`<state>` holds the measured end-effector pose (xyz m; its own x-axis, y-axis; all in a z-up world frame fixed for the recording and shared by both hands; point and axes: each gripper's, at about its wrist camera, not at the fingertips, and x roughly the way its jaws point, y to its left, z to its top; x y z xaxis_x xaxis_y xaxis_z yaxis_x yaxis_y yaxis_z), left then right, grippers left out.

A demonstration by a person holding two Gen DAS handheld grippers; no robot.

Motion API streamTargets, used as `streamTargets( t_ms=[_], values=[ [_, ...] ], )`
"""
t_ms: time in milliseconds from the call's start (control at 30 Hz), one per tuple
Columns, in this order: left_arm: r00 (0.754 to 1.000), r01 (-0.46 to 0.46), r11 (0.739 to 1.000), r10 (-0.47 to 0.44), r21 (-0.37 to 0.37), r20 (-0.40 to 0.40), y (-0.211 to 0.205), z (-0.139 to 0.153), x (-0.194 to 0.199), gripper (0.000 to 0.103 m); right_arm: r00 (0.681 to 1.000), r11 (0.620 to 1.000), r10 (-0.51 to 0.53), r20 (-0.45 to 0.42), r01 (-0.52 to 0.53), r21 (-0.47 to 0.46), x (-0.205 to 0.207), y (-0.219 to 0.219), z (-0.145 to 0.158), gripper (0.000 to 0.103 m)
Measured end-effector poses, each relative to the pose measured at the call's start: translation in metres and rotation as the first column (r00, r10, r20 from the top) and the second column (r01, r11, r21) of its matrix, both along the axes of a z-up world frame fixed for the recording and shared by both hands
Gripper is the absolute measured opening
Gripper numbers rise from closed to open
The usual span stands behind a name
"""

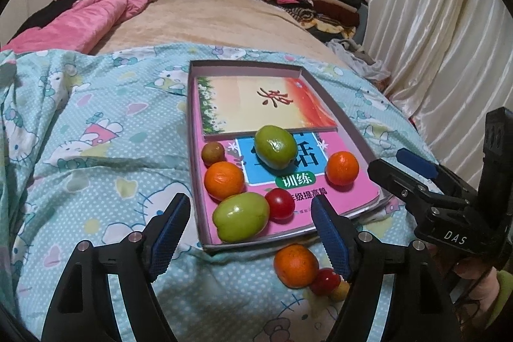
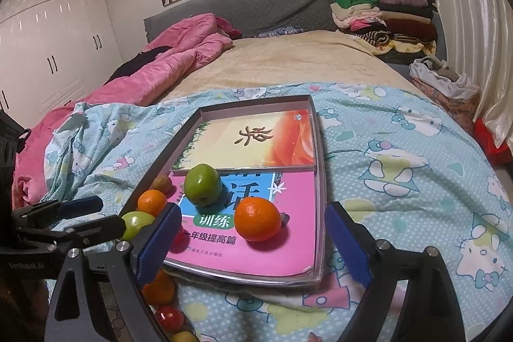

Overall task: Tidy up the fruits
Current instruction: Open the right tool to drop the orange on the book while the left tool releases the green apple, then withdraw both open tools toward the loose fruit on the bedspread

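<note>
Fruits lay in a shallow tray (image 1: 340,104) on the quilt (image 1: 96,130), atop a pink book (image 1: 362,191) reading "训练". Three more sat outside its near edge. Both the left gripper (image 1: 250,233) and the "DAS"-marked right gripper (image 2: 250,242) gaped wide, empty.

Six fruits lie in the tray (image 1: 359,135).

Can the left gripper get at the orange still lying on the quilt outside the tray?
Probably yes. The left gripper is open and the orange lies bare on the quilt just below its right finger, though a cherry tomato touches it and may get nudged.
</note>
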<state>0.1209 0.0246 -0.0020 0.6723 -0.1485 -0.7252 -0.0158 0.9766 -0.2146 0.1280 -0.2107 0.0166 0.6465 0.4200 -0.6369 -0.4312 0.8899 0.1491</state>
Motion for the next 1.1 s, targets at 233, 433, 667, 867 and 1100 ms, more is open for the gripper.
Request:
streamTargets(
  t_ms=[233,433,667,867,1100],
  values=[
    [1.0,-0.001,1.0,0.001,-0.023,0.011,0.006,0.005,-0.006,0.079,1.0,1.0,-0.007,0.016,0.007,0.02,-0.008,-0.007,0.009,0.093],
    [1.0,0.005,1.0,-0.004,-0.028,0.013,0.005,0.007,-0.013,0.079,1.0,0.999,-0.003,0.01,0.002,0.036,-0.02,-0.015,0.015,0.094],
    [1.0,0.013,1.0,-0.013,-0.028,0.001,0.003,0.008,-0.018,0.079,1.0,1.0,-0.003,-0.002,0.003,0.019,-0.033,-0.015,0.019,0.094],
    [1.0,0.026,0.999,-0.026,-0.019,-0.005,0.0,0.009,-0.021,0.079,1.0,1.0,0.011,-0.003,-0.011,-0.008,-0.046,-0.012,0.022,0.094],
    [0.999,0.033,0.999,-0.034,-0.013,-0.019,-0.003,0.008,-0.023,0.079,0.999,0.998,0.015,-0.051,-0.018,-0.062,-0.054,-0.01,0.014,0.094]
  ],
)
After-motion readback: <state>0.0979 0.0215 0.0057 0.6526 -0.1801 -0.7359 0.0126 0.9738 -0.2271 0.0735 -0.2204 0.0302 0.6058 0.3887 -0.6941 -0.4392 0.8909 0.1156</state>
